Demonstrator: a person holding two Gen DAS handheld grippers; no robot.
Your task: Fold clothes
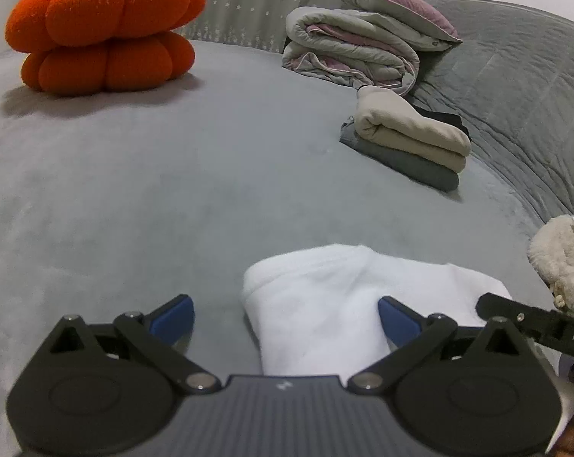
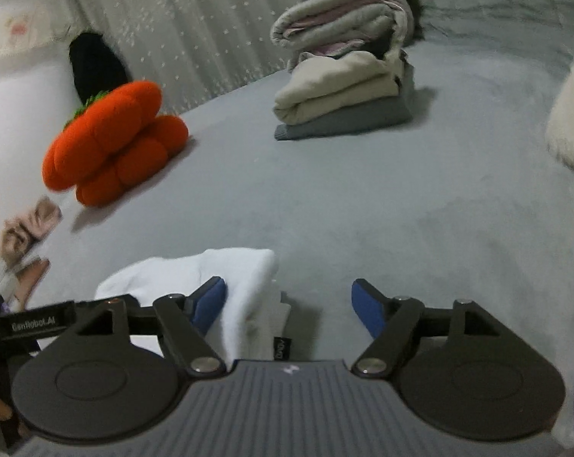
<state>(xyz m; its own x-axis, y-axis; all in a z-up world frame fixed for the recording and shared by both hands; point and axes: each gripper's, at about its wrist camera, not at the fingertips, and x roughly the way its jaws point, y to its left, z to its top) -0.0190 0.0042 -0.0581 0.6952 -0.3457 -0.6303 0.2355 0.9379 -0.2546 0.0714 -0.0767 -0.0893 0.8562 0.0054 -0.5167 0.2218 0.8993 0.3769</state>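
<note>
A folded white garment [image 1: 325, 304] lies on the grey bed close in front of both grippers; it also shows in the right wrist view [image 2: 229, 285]. My left gripper [image 1: 286, 314] is open, its blue pads spread over the garment's left part. My right gripper [image 2: 288, 301] is open, its left pad over the garment's right edge, where a small label shows. Neither holds anything. A stack of folded clothes [image 1: 408, 141], beige on grey, sits further back on the right; it also shows in the right wrist view [image 2: 344, 103].
An orange pumpkin cushion [image 1: 104, 34] sits at the back left. A rolled grey and pink duvet [image 1: 355, 49] lies behind the folded stack. A fluffy cream item [image 1: 561, 262] is at the right edge. A grey quilt [image 1: 515, 76] covers the far right.
</note>
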